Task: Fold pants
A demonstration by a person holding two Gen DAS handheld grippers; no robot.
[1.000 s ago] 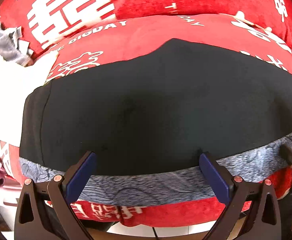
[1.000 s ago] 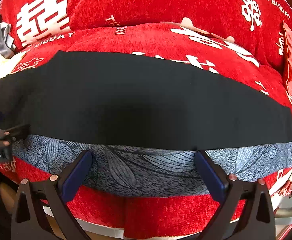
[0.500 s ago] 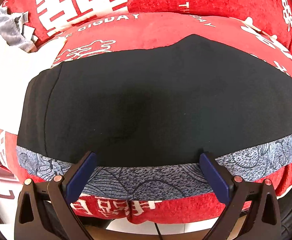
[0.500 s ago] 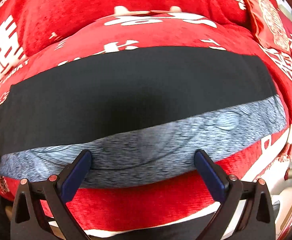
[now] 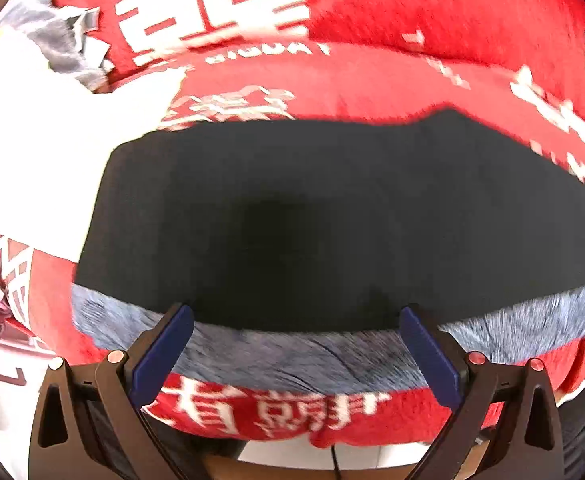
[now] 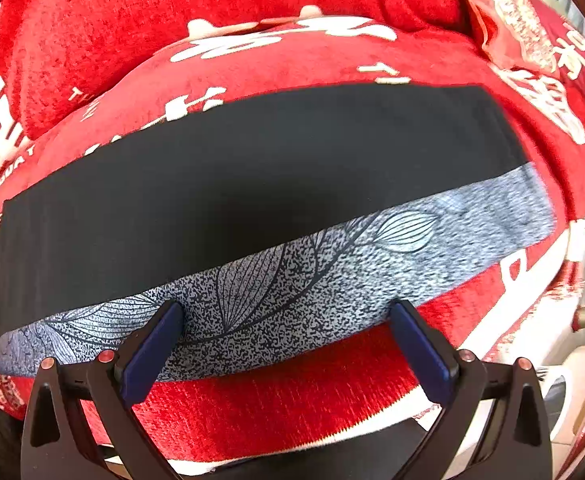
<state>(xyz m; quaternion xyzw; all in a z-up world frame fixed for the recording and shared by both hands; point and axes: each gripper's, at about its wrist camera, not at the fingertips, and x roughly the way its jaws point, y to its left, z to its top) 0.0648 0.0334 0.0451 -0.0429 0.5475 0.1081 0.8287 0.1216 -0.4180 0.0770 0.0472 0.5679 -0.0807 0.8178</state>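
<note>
Both grippers hang spread wide with nothing between their fingers, the left gripper (image 5: 296,314) and the right gripper (image 6: 286,310) each above the near edge of the pants (image 6: 252,184). The pants lie flat on the red cushion (image 6: 292,400), no bar to a pass. Far behind rises the red backrest (image 5: 432,12). At far left sits grey-white clutter (image 5: 64,48), possibly cloth; the blur hides more.
</note>
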